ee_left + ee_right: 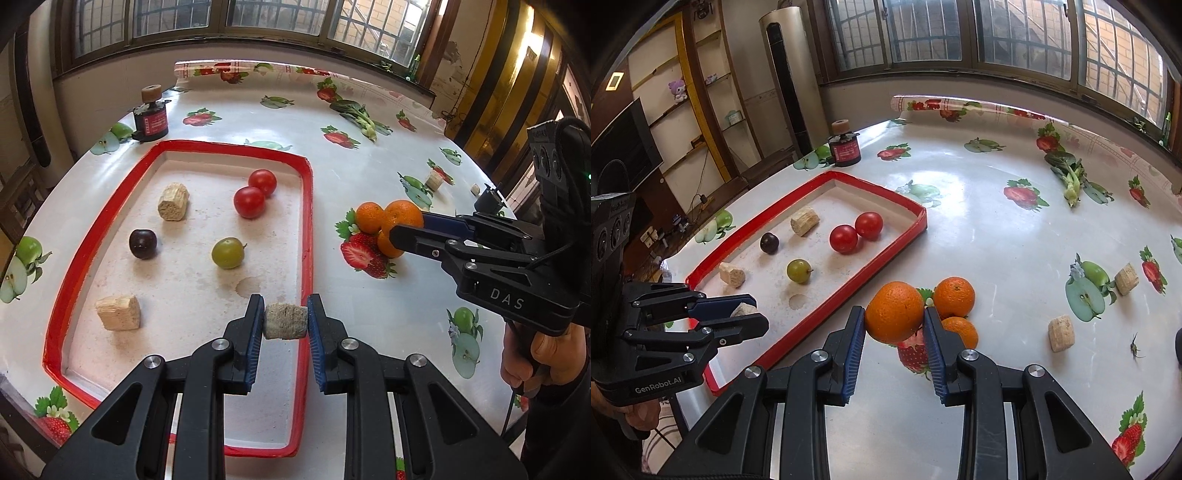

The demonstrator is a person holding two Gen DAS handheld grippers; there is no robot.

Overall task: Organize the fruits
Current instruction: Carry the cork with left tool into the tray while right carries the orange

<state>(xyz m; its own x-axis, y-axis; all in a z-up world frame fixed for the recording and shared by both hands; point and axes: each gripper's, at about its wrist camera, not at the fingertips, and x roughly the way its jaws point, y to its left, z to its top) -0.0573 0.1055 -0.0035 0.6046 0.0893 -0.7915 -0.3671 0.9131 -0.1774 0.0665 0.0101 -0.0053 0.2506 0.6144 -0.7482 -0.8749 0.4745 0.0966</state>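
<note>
My left gripper (286,318) is shut on a beige fibrous cane chunk (286,321), held over the right rim of the red-edged white tray (309,221). In the tray lie two red tomatoes (249,202), a dark plum (143,243), a green grape (228,252) and two more cane chunks (173,202). To the right of the tray, my right gripper (894,317) is shut on an orange (894,310), lifted just above two other oranges (954,297) resting on the tablecloth. The right wrist view shows the left gripper (753,314) with its chunk (742,309).
A black jar with a cork lid (150,118) stands behind the tray. A leafy green (1069,177) lies at the far right. Two loose cane chunks (1061,332) and a small insect (1134,349) are on the cloth to the right. A hand (546,354) grips the right tool.
</note>
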